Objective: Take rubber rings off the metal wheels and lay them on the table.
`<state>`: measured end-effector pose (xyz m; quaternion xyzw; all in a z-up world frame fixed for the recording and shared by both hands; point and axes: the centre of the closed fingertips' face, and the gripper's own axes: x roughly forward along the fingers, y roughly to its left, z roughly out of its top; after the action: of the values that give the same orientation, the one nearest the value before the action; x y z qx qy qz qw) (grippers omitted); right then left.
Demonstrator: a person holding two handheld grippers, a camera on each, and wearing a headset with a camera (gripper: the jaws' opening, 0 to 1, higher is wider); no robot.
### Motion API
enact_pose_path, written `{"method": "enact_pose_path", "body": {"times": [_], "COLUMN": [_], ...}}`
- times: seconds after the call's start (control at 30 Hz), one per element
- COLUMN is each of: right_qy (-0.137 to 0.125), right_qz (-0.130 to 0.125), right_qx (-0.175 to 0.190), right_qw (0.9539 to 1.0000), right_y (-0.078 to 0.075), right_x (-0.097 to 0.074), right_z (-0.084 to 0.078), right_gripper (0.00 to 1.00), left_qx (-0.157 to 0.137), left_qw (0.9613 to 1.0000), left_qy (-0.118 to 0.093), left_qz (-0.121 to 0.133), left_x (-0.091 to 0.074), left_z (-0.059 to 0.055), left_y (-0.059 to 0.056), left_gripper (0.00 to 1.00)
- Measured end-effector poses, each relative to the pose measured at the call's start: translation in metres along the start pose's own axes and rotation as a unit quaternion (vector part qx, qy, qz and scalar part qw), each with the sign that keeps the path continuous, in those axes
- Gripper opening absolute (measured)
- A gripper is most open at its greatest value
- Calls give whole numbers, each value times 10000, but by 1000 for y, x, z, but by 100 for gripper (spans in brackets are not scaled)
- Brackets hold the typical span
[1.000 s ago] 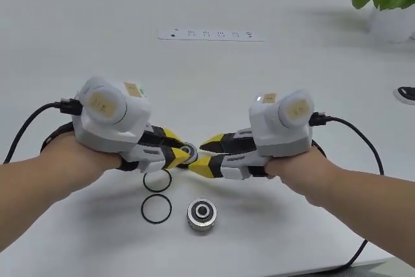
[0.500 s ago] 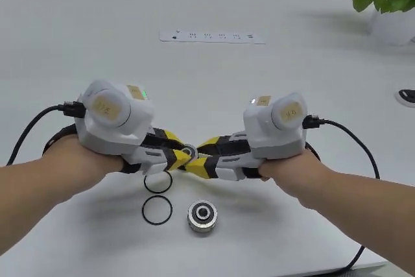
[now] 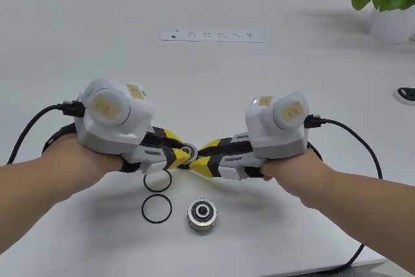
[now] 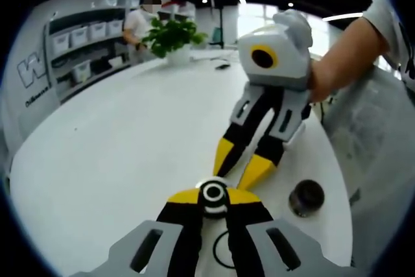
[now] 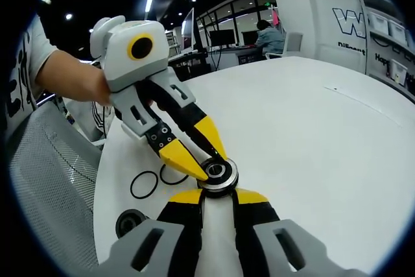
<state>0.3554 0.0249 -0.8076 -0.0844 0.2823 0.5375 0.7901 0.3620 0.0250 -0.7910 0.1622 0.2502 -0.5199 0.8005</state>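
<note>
Left gripper [image 4: 213,200] clamped on metal wheel [image 5: 218,173], held above table [image 3: 259,69] between both tools. Right gripper [image 5: 218,196] faced it from right, jaws narrowly apart astride wheel's rim; couldn't tell if I had rubber ring pinched.

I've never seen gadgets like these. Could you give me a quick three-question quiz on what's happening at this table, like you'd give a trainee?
1. How many rubber rings lie loose on the table?
2. True or false: the left gripper is clamped on a metal wheel.
3. Where is the second wheel? A) lying on the table beside the rings; B) stacked on the held wheel; C) hanging from a ring.

Key: 1) two; 2) true; 3) A.
</note>
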Motion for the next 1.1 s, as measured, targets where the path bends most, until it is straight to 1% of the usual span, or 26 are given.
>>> {"method": "enact_pose_path", "body": {"times": [0.17, 0.77, 1.1], "right_qy": [-5, 1, -77], "right_qz": [14, -5, -12], "right_qx": [80, 124, 367], "right_qw": [10000, 9999, 9993], "right_y": [-1, -1, -4], "right_x": [-1, -2, -4], "right_z": [-2, -2, -1], "right_gripper": [9, 3, 0], "left_qx": [-8, 149, 133], "left_qw": [10000, 9999, 9999], "left_qy": [0, 46, 24], "left_qz": [-6, 10, -9], "left_x": [-1, -2, -2], "left_z": [0, -2, -2], "left_y": [0, 0, -1], "left_gripper": [14, 14, 13]}}
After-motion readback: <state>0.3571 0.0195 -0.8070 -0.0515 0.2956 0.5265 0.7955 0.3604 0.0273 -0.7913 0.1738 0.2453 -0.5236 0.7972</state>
